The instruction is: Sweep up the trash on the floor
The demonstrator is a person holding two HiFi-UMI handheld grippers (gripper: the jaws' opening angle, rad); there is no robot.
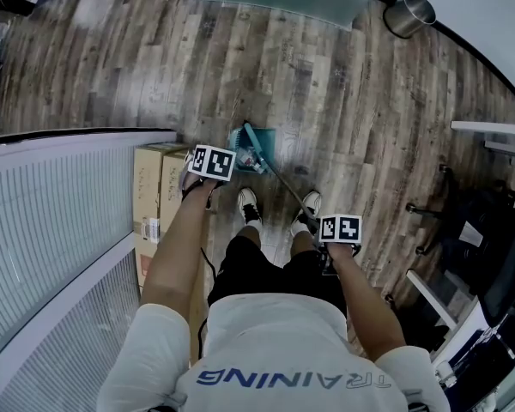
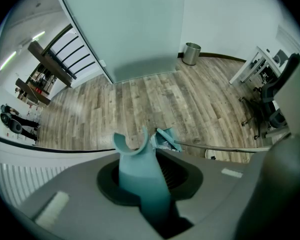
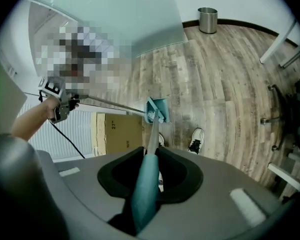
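Probably light and stiff, best held high, the dustpan handle [image 2: 140, 179] is clamped in the left tongs [image 1: 209, 168], the broom handle [image 3: 144, 194] in the right tongs [image 1: 338, 235].

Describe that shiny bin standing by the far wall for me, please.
The bin is a plain cylinder of what looks like brushed steel, open at the top with no lid. It stands upright on the wood-plank floor, right beside the white wall and its dark skirting. Nothing but the floor seems to touch it, and what it holds cannot be seen.
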